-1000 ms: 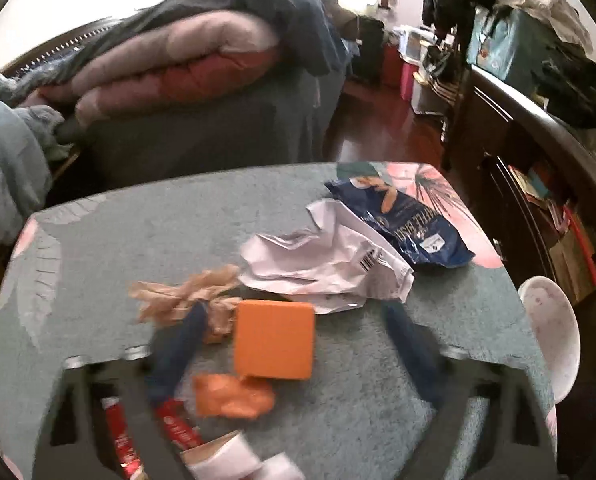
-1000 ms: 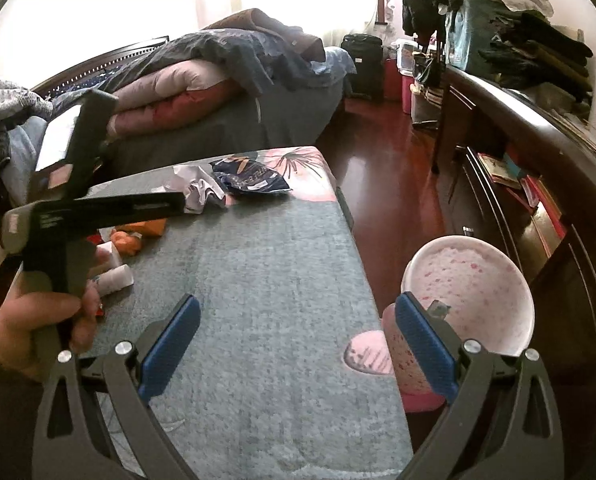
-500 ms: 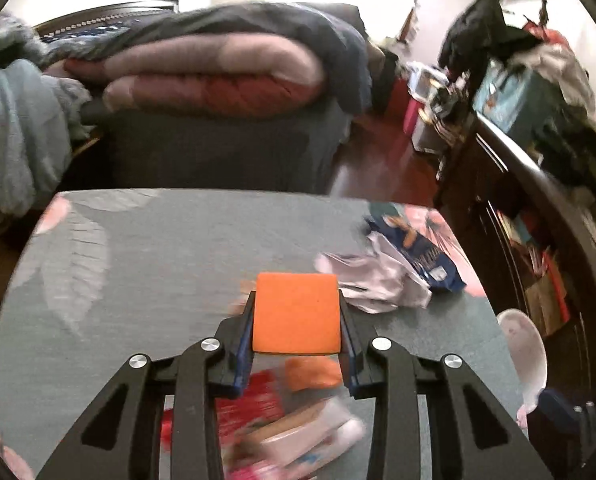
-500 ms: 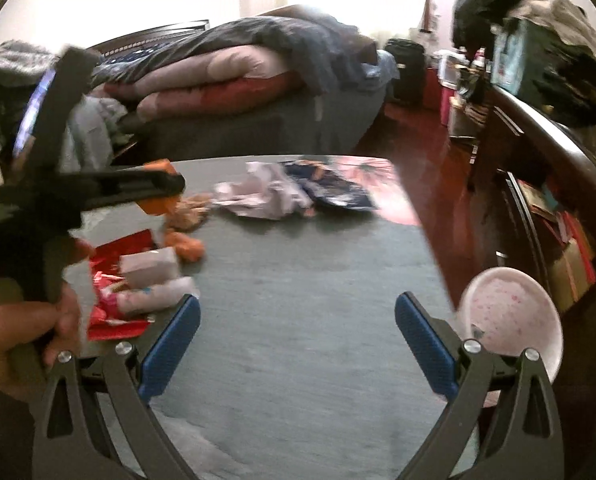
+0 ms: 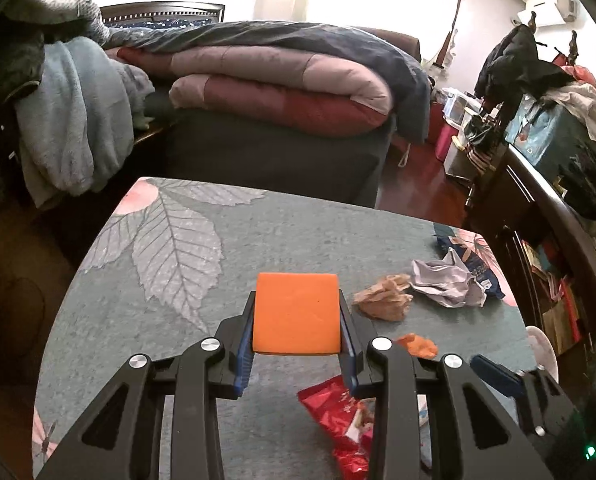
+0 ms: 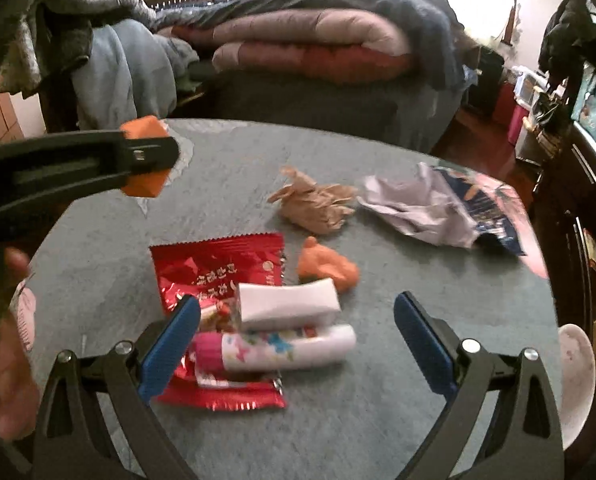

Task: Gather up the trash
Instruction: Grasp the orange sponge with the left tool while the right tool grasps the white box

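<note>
Orange block (image 5: 296, 313), flat face up and long side running away from the camera, sits pinched between the left gripper's (image 5: 297, 330) fingers above the bench (image 5: 258, 240). The right gripper (image 6: 297, 338) hangs fingers spread over a tube (image 6: 274, 348) lying crosswise.

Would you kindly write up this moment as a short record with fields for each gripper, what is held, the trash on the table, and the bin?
left gripper: shut on the orange block, lifted above the table
right gripper: open, holding nothing, above the white box and the tube
trash on table: red wrapper, brown paper wad, orange scrap, crumpled white paper, blue snack bag
bin: pink bin beside the table's right edge
</note>
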